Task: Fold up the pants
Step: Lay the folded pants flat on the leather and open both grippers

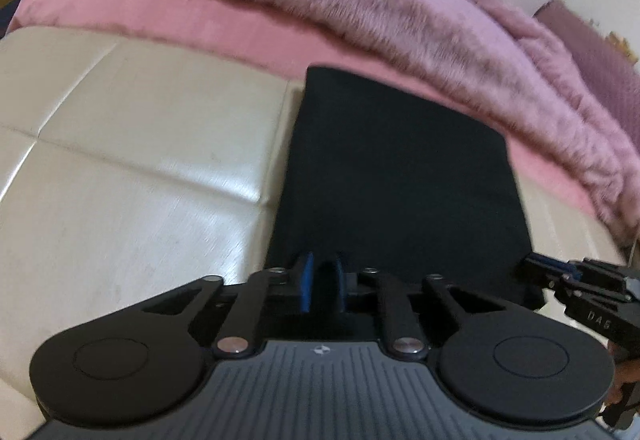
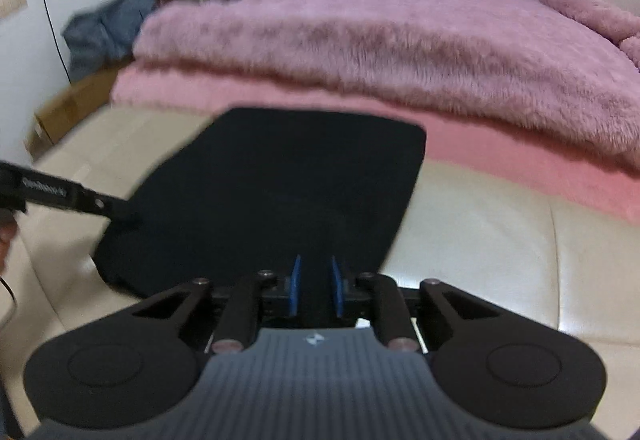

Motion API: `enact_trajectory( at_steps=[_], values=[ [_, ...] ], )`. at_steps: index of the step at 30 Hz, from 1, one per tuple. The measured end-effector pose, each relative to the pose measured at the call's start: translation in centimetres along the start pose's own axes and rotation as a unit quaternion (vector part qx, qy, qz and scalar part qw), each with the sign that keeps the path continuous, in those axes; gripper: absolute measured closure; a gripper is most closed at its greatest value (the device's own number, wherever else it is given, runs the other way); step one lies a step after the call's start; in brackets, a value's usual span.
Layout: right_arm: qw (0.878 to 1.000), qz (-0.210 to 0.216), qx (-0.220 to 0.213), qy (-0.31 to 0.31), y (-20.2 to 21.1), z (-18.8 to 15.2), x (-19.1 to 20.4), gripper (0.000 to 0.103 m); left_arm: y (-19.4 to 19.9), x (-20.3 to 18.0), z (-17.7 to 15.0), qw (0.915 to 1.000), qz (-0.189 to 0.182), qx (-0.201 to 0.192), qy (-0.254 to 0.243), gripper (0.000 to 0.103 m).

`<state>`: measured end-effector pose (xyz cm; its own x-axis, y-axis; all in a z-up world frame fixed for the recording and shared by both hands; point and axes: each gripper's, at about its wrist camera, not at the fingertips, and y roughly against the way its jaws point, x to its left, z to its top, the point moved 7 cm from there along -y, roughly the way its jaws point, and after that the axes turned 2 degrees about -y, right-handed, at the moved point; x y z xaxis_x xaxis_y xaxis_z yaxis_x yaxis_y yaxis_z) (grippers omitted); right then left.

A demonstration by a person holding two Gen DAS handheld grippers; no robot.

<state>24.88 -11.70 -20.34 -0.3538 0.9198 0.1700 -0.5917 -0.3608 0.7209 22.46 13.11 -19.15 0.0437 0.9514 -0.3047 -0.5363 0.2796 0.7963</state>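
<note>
My left claw [image 1: 322,280] and right claw [image 2: 316,284] pinch the near edge of the black pants [image 1: 400,176], already a compact rectangle on the cream bench [image 1: 140,144]; probably one fold left.

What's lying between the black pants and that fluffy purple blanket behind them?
A strip of pink bedsheet separates the folded black pants from the fluffy purple blanket. It shows in both wrist views, clearest in the right one.
</note>
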Motion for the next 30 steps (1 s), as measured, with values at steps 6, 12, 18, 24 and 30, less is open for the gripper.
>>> enact_trajectory(
  at_steps=[6, 12, 18, 24, 30],
  values=[
    [1.0, -0.007, 0.011, -0.004, -1.7, -1.2, -0.7, 0.097, -0.5, 0.5, -0.5, 0.9999, 0.003, 0.01, -0.008, 0.097],
    [1.0, -0.021, 0.019, 0.004, -0.8, -0.9, -1.1, 0.097, 0.8, 0.6, -1.2, 0.9988, 0.023, 0.038, -0.019, 0.096],
    [0.999, -0.041, -0.001, -0.011, 2.7, -0.3, -2.5, 0.084, 4.4, 0.2, -1.9, 0.9983, 0.057, 0.015, -0.005, 0.086],
    [0.998, -0.042, -0.056, 0.001, 8.8, 1.6, -1.3, 0.065, 10.2, -4.5, -0.1, 0.9947, 0.052, -0.08, -0.04, 0.074],
    [0.99, -0.028, -0.137, 0.01, 16.4, 3.9, 1.5, 0.037, 16.8, -10.4, 1.1, 0.9723, 0.078, -0.191, -0.108, 0.046]
  ],
)
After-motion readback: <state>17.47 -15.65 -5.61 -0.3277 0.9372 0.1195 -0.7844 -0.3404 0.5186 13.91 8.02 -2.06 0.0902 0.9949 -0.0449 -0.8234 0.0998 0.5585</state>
